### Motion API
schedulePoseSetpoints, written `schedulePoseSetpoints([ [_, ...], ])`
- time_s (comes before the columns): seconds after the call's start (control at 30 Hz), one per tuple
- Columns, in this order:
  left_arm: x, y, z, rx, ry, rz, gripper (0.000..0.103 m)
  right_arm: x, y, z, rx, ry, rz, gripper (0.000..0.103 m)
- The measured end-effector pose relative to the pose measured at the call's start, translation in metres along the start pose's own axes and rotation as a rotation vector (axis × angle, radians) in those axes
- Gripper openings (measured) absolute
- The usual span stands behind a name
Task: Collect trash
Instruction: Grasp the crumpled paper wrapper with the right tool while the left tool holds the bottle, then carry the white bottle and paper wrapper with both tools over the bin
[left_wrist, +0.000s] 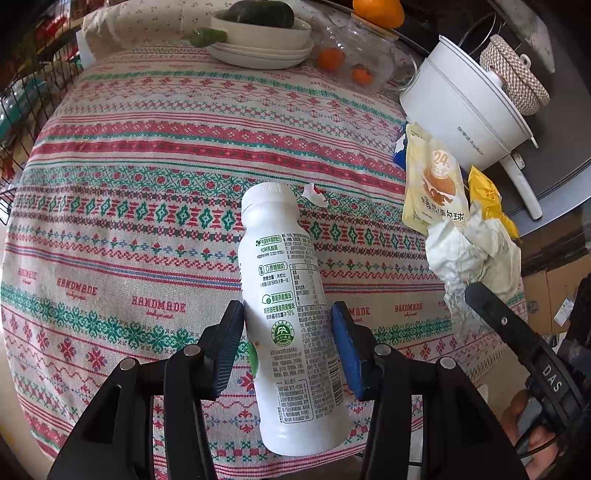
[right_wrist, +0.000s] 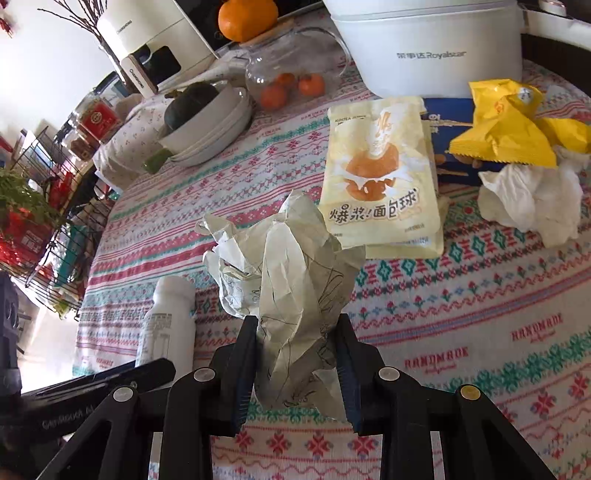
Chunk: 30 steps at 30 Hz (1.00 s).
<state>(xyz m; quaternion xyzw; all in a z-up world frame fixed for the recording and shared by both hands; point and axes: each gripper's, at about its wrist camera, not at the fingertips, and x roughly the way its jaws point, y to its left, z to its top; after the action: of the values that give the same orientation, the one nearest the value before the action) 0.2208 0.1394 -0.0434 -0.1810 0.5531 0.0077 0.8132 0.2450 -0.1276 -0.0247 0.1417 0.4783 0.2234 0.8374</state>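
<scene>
My left gripper (left_wrist: 287, 314) is shut on a white yogurt bottle (left_wrist: 288, 317), held above the patterned tablecloth (left_wrist: 147, 221). My right gripper (right_wrist: 297, 328) is shut on a crumpled paper wad (right_wrist: 291, 280); the wad also shows in the left wrist view (left_wrist: 469, 254). The bottle also shows in the right wrist view (right_wrist: 168, 325). On the cloth lie a cream snack bag (right_wrist: 380, 177), a yellow wrapper (right_wrist: 506, 125), a crumpled white tissue (right_wrist: 532, 203) and a small torn scrap (left_wrist: 314, 194).
A white Royalstar cooker (right_wrist: 424, 48) stands at the back right, with a blue box (right_wrist: 448, 122) in front. A glass jar with oranges (right_wrist: 291, 74) and stacked white bowls with a dark squash (right_wrist: 207, 122) stand at the back. A wire rack (right_wrist: 44, 229) is left.
</scene>
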Motion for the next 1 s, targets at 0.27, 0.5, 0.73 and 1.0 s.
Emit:
schedulePoseSetpoints([
  [0.27,-0.035,-0.005,-0.019,0.013,-0.063,0.006,0.05,-0.024,-0.018,-0.031,0.07,-0.01,0.035,0.035],
  [0.5,-0.061,-0.005,-0.032,0.011,-0.112,-0.003,0.046,-0.034,-0.014,-0.043,0.051,-0.028,0.046,0.035],
  [0.73,-0.074,-0.002,-0.044,0.014,-0.14,-0.013,0.045,-0.042,-0.007,-0.05,0.036,-0.039,0.06,0.035],
  [1.0,-0.084,0.009,-0.048,-0.038,-0.154,-0.074,0.045,-0.054,0.001,-0.056,0.03,-0.049,0.072,0.035],
])
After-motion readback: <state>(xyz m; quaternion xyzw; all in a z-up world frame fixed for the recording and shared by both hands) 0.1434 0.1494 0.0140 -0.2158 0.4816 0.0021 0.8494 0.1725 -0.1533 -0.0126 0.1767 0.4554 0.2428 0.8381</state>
